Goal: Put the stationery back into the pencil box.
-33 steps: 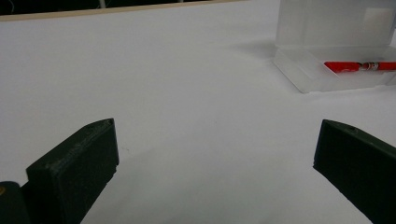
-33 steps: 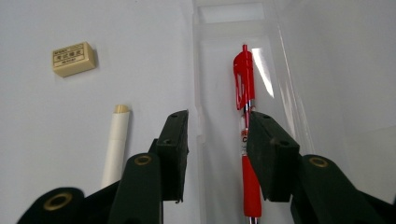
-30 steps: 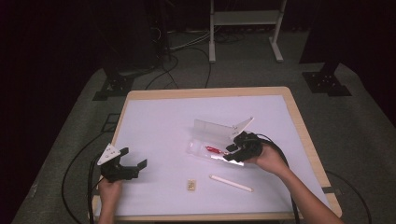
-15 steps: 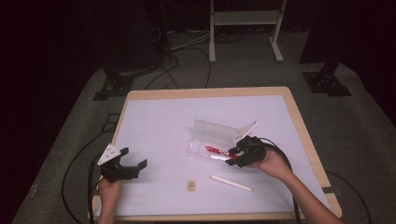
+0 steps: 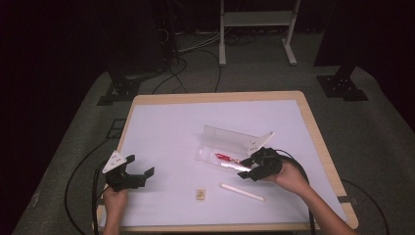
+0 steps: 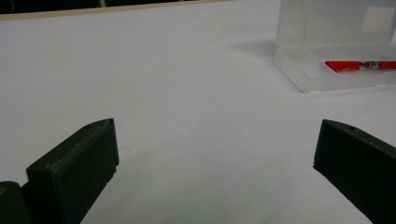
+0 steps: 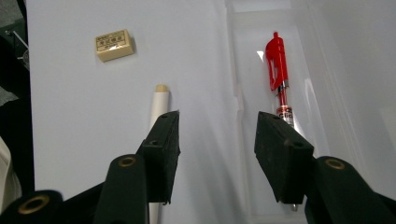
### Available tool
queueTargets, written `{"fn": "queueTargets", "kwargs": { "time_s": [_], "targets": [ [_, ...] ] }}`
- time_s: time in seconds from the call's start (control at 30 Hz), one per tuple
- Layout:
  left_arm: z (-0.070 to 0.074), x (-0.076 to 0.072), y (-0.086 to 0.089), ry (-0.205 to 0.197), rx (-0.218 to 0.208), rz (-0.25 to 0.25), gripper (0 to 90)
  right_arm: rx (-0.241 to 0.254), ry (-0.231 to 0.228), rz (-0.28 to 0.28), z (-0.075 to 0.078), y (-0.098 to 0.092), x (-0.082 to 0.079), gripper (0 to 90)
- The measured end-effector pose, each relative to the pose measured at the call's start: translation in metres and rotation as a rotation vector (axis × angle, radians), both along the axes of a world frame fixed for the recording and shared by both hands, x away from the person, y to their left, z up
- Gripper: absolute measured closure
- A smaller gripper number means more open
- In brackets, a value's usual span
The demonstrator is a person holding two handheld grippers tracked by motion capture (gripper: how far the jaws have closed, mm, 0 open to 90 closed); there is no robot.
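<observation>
White table [image 5: 161, 132], wooden rim. Clear plastic case [image 5: 230, 147] right of centre, lid upright at its far side. Red pen [image 7: 279, 79] lying inside the case tray, free of any grip. White stick [image 5: 242, 192] flat on the table just in front of the case; small tan eraser [image 5: 200, 194] left of it, apart. Nothing between the pen and the right gripper [image 7: 217, 133].

Right gripper low over the case's near end, jaws apart and just been opening, straddling the tray's edge, nothing clamped; pen beside one jaw. Left gripper [image 5: 128, 175] near the table's left front, well apart from the case, jaws spread wide, holding nothing.
</observation>
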State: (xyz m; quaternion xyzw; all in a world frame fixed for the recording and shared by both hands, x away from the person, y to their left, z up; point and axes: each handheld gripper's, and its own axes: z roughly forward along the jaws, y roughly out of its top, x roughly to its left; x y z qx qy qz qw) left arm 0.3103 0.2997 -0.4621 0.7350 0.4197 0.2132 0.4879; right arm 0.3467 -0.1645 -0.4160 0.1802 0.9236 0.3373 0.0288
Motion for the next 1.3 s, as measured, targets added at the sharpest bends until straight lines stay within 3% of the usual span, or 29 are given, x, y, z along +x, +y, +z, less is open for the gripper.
{"fn": "queueTargets", "kwargs": {
  "time_s": [0.43,0.8,1.3],
  "targets": [
    [0.0,0.0,0.0,-0.003,0.005,-0.002,0.0,0.008,0.005,0.019,-0.006,0.0,-0.014,47.9],
    [0.0,0.0,0.0,-0.002,0.002,-0.003,0.0,0.009,0.037,0.029,-0.015,0.002,-0.028,49.8],
    [0.0,0.0,0.0,0.0,-0.001,-0.001,0.0,-0.019,0.039,0.054,-0.03,0.005,-0.037,59.8]
  ]
}}
